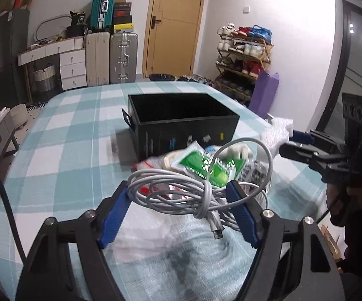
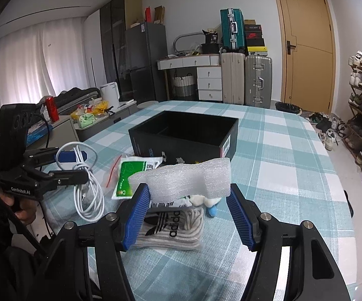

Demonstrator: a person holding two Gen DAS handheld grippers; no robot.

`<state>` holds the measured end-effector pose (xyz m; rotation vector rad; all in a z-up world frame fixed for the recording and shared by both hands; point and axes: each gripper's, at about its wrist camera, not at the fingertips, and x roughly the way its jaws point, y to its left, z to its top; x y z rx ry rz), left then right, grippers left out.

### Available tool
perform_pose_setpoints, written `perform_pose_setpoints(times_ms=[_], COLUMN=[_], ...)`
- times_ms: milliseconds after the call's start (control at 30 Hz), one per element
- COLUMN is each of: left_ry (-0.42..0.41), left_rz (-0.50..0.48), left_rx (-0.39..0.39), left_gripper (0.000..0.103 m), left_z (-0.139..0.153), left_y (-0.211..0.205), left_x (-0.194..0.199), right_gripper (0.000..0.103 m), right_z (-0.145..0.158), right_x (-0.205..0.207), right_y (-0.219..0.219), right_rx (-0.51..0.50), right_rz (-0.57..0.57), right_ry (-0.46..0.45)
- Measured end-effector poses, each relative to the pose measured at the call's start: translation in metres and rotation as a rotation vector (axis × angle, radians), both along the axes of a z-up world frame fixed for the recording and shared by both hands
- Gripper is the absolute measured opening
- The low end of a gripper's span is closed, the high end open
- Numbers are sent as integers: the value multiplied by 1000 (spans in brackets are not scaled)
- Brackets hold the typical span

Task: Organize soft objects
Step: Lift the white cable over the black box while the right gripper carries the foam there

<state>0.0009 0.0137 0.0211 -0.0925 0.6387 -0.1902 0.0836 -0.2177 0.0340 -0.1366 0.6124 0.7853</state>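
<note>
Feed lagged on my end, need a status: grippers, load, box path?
Left gripper shut on white cable, lifted. Right gripper shut on foam sheet. Black box open ahead. Socks pack, green packet on bed; path clear.

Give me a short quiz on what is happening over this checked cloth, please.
1. What hangs in the left hand-held gripper? A) coiled white charging cable B) grey sock C) red can
2. True or false: the white foam sheet lies inside the open black rectangular box.
3. Fill in: the flat plastic packet beside the cable is white and ____.
Key: 1 A; 2 false, the right hand-held gripper holds it; 3 green.
</note>
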Motion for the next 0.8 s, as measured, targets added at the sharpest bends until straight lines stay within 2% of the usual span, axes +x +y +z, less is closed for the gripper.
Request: perform_pose_setpoints(times_ms=[500,800], left_ry=[-103,-122], left_rz=[82,137], left_rx=[15,17], left_gripper=[77,77], left_z=[34,42], left_y=[11,20], left_x=[30,60], right_gripper=[64,64], right_z=[22,35], right_x=[14,33], right_y=[14,30], right_rx=[21,2], right_rz=[-68,-94], right_ry=[-44,-68])
